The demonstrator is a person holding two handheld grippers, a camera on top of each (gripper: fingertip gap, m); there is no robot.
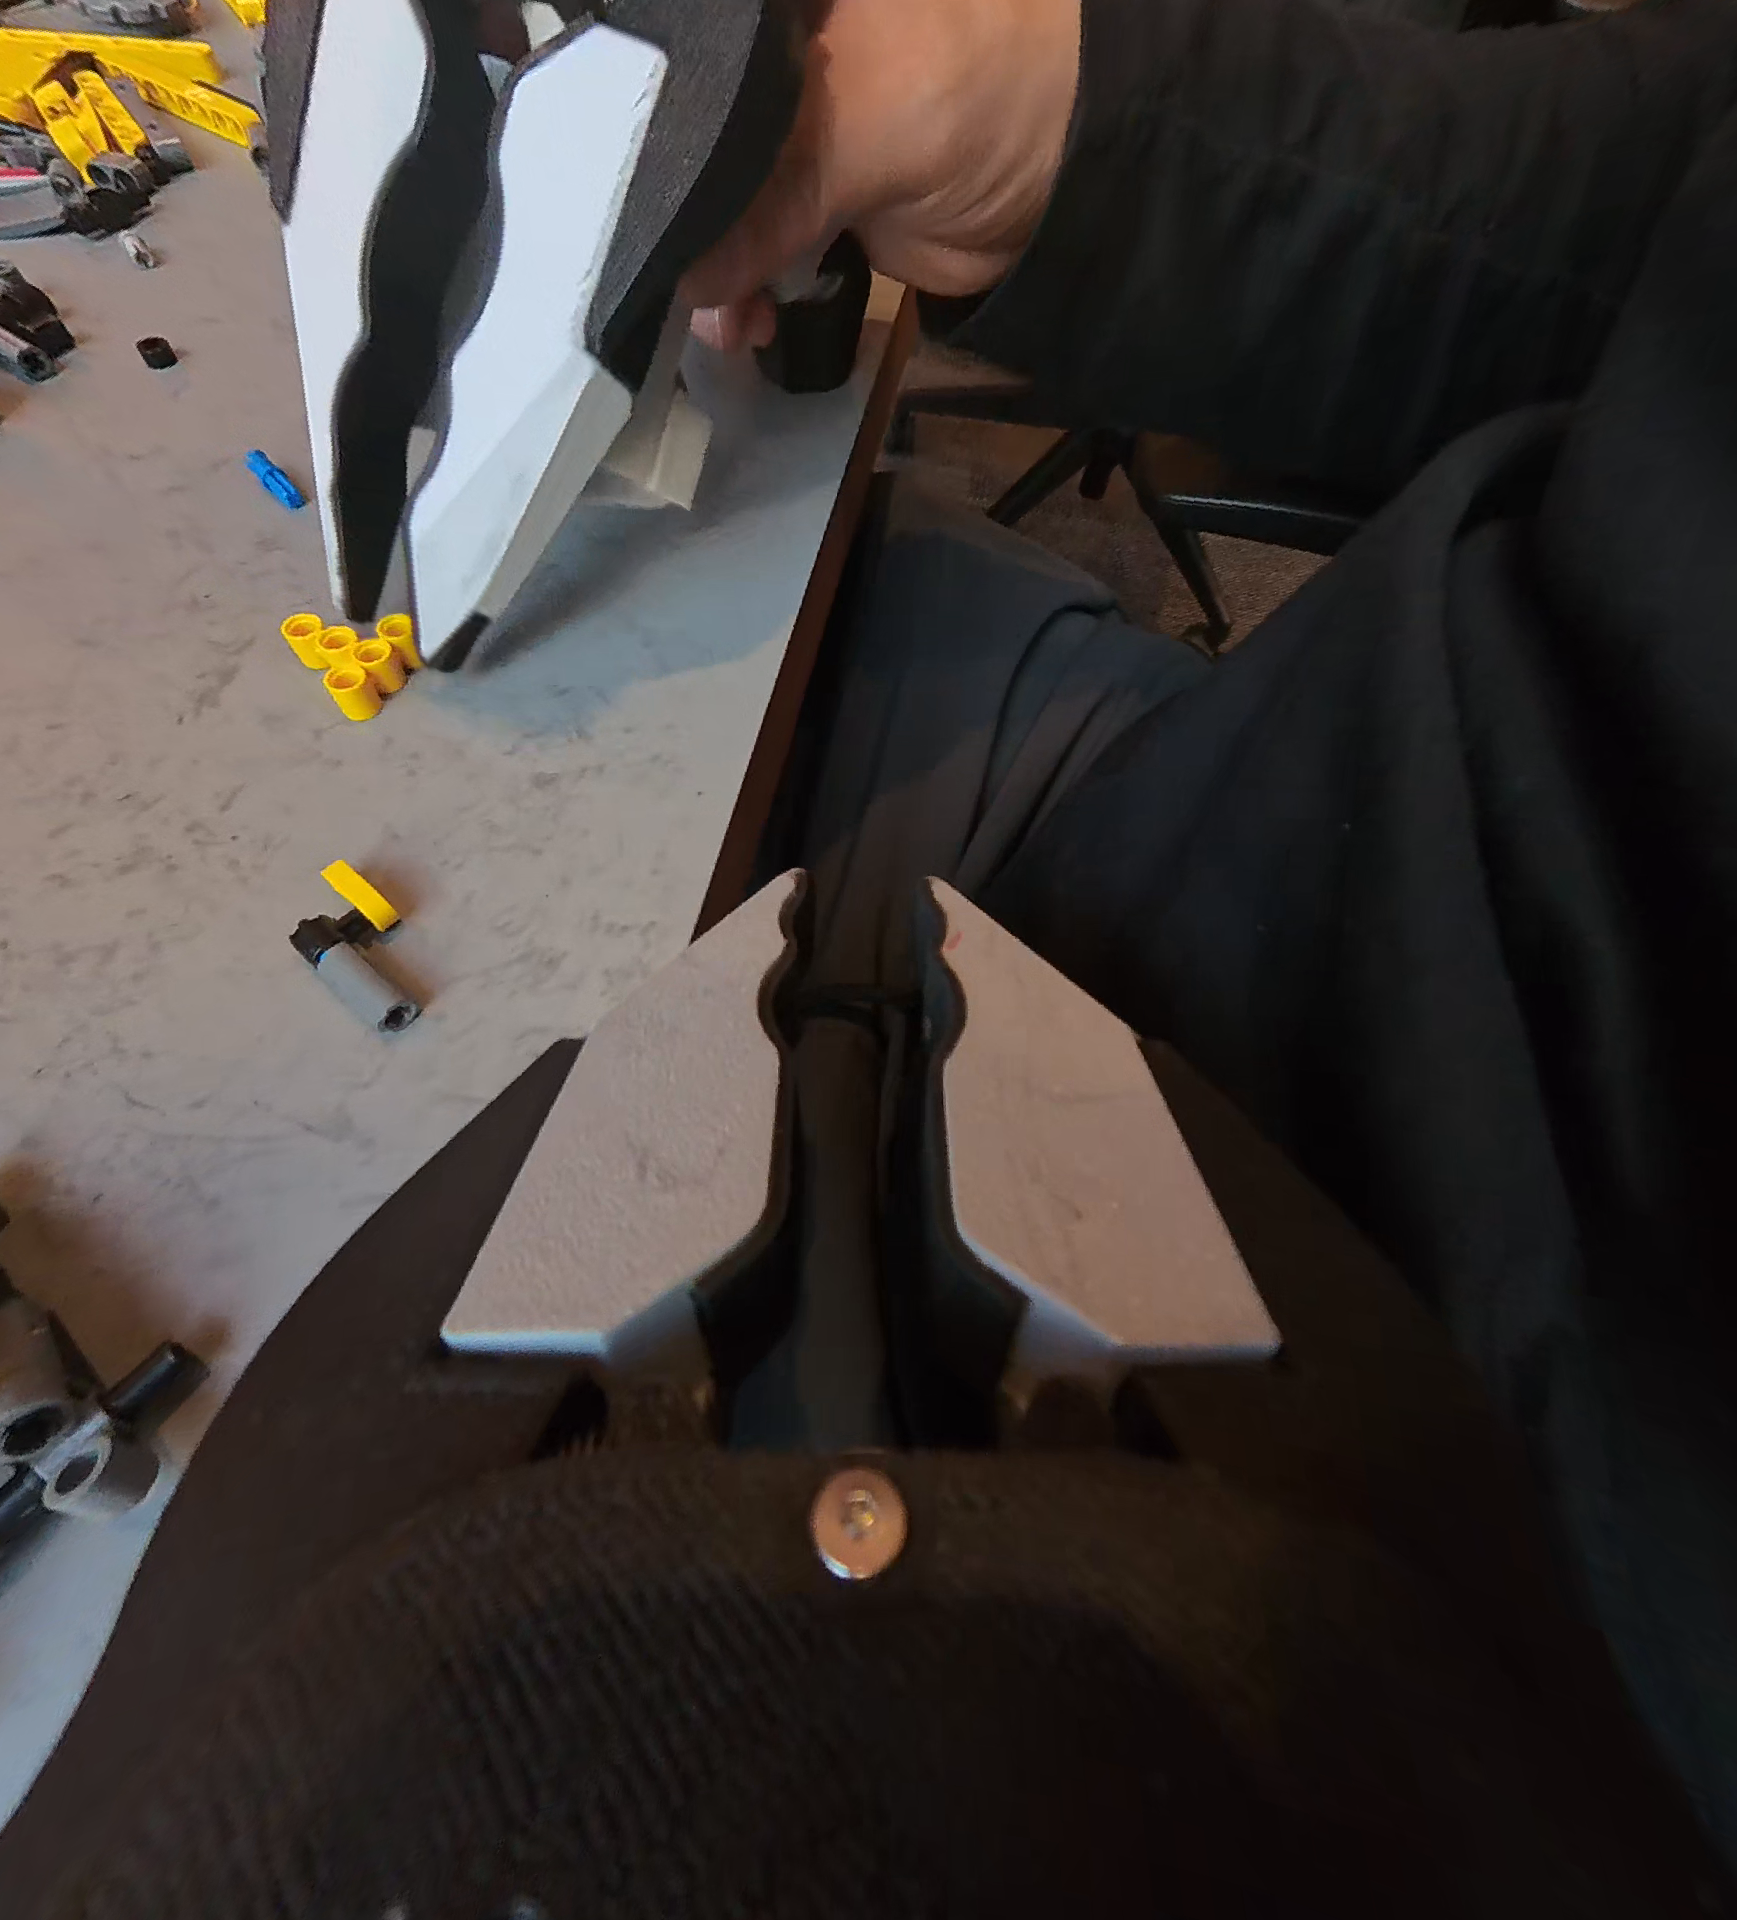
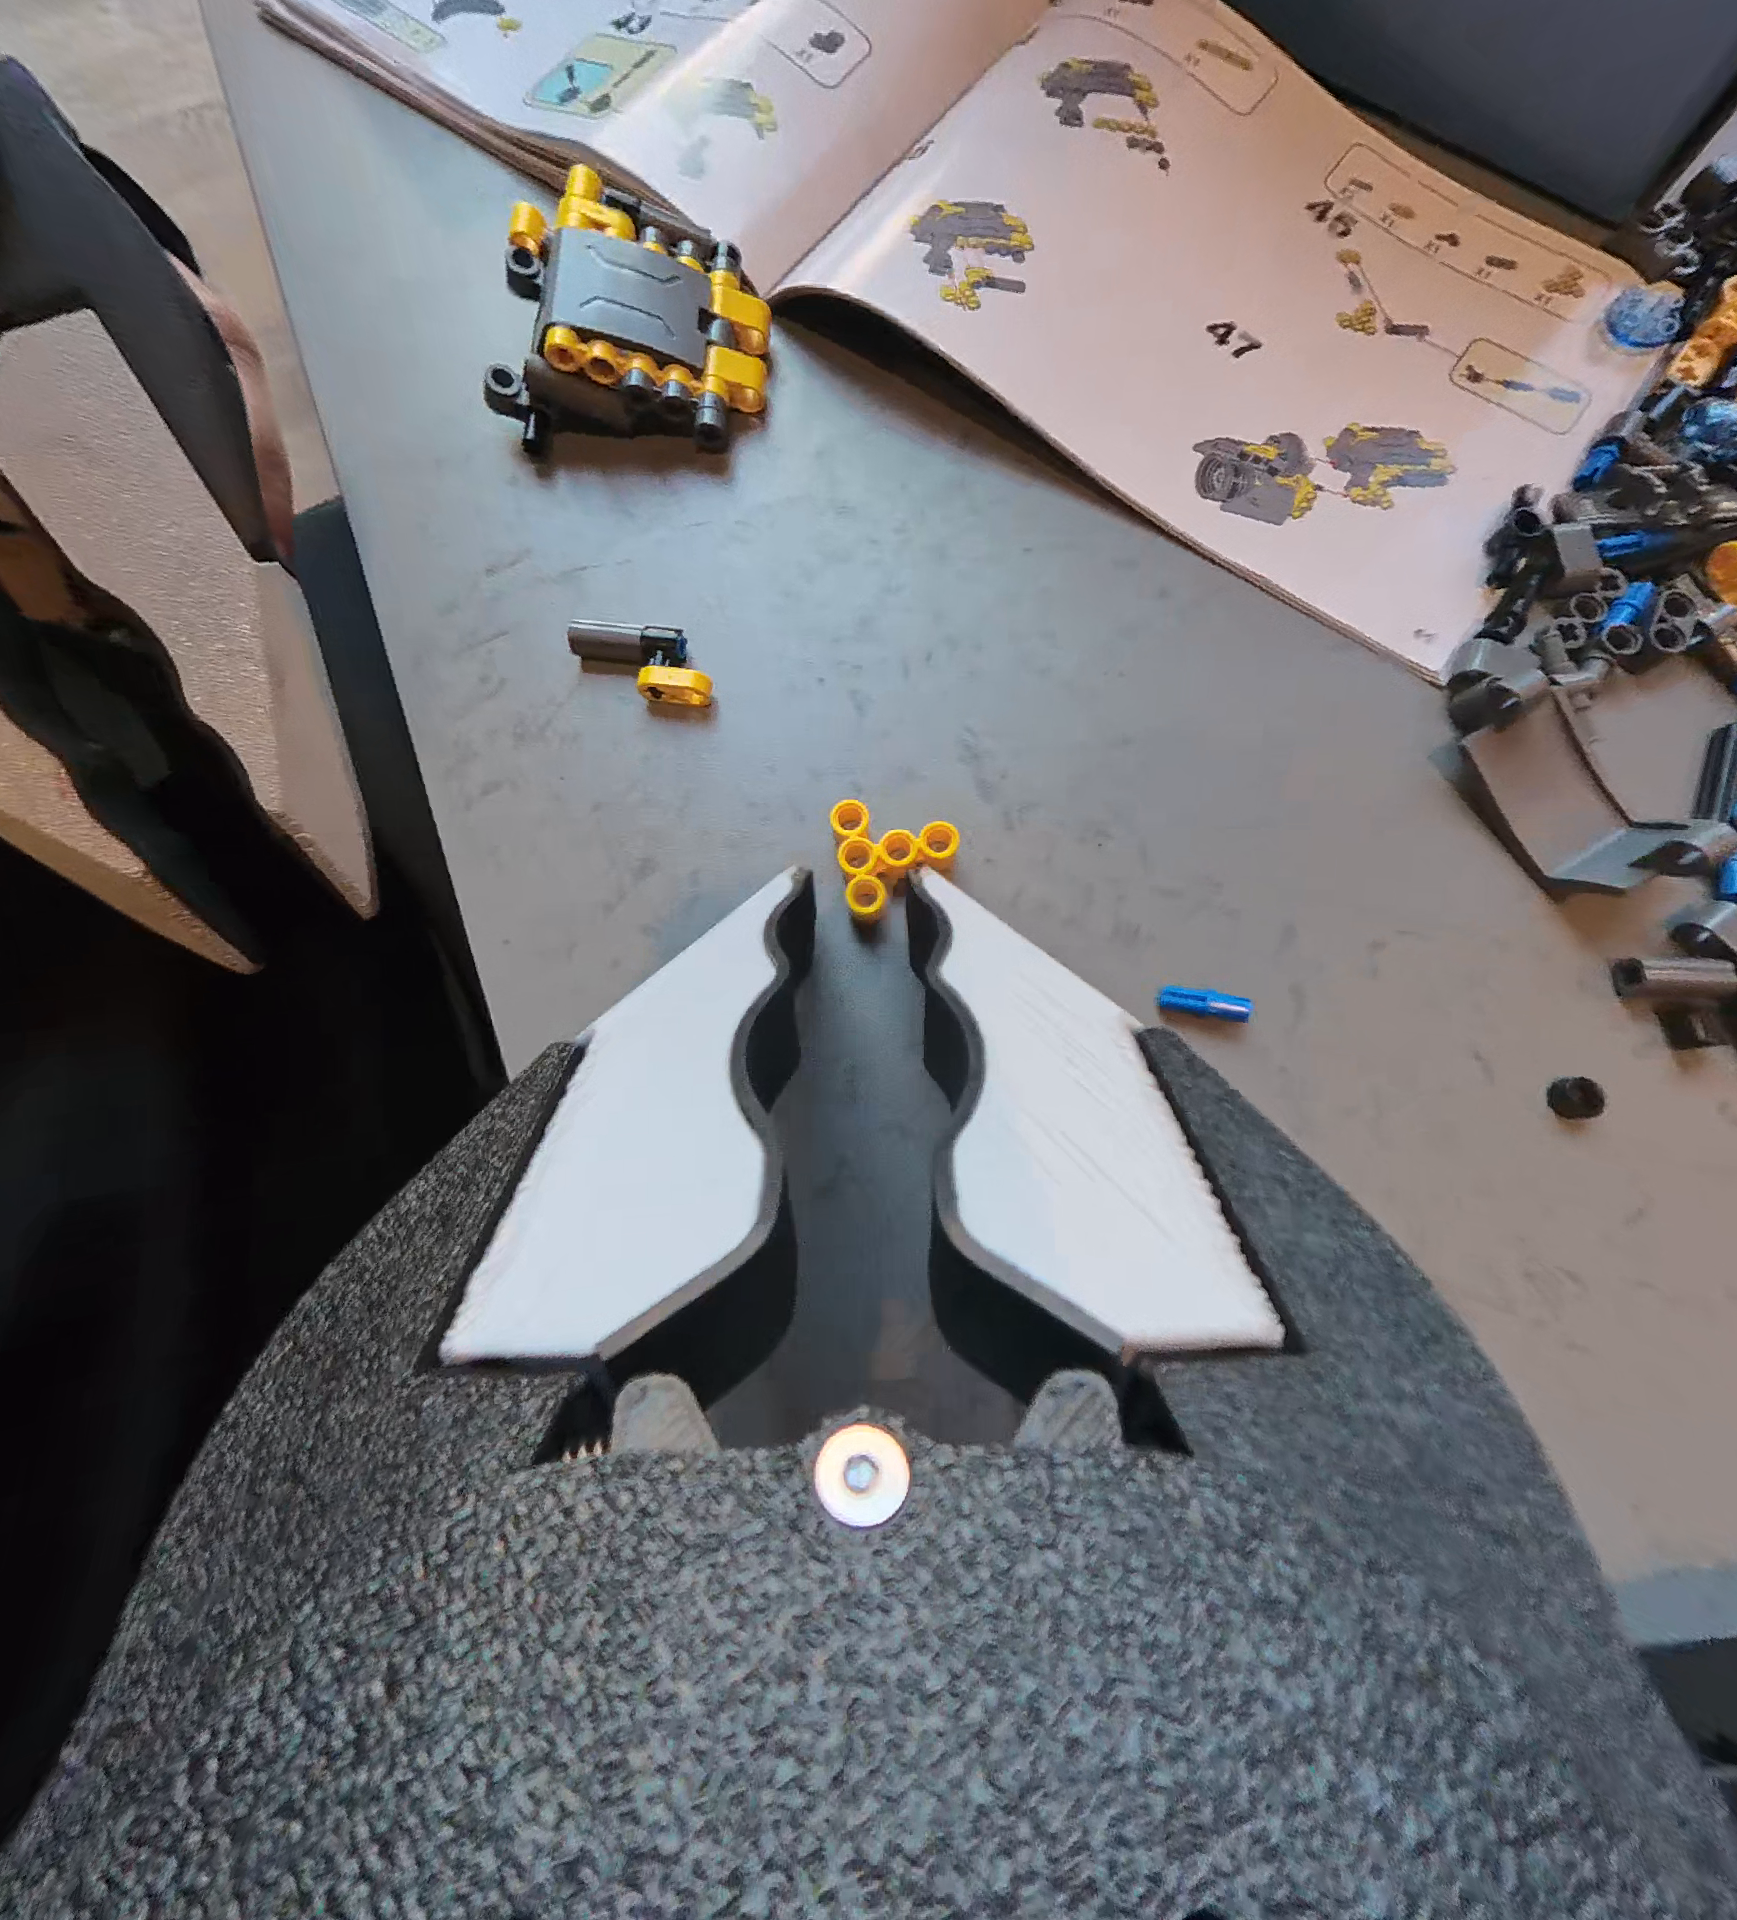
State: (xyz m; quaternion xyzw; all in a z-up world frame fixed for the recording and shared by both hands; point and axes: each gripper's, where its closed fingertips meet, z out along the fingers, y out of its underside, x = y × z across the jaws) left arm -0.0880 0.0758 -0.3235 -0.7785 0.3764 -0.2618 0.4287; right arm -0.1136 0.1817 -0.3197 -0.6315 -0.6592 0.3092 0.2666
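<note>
My right gripper [image 2: 859,883] is open a little and low over the grey table [image 2: 947,644]. Its tips stand on either side of one lobe of a small yellow piece with several holes [image 2: 890,852]. The left wrist view shows the same gripper [image 1: 402,629], held by a hand [image 1: 926,156], touching down at that piece [image 1: 355,655]. My left gripper [image 1: 866,894] is narrowly open and empty. It hangs past the table edge [image 1: 791,675] over a dark-clothed lap. One of its fingers [image 2: 116,468] shows at the left of the right wrist view.
A grey pin with a yellow link [image 2: 635,655], a blue pin [image 2: 1204,1003] and a black bush [image 2: 1575,1097] lie loose. A black-and-yellow assembly [image 2: 635,312] and an open instruction booklet [image 2: 1103,260] lie farther back. A parts pile [image 2: 1695,582] is at right. A chair base [image 1: 1155,499] stands on the floor. About 6 cm separates my right fingertips from the blue pin [image 2: 1204,1003]. It is also in sight in the left wrist view [image 1: 270,474].
</note>
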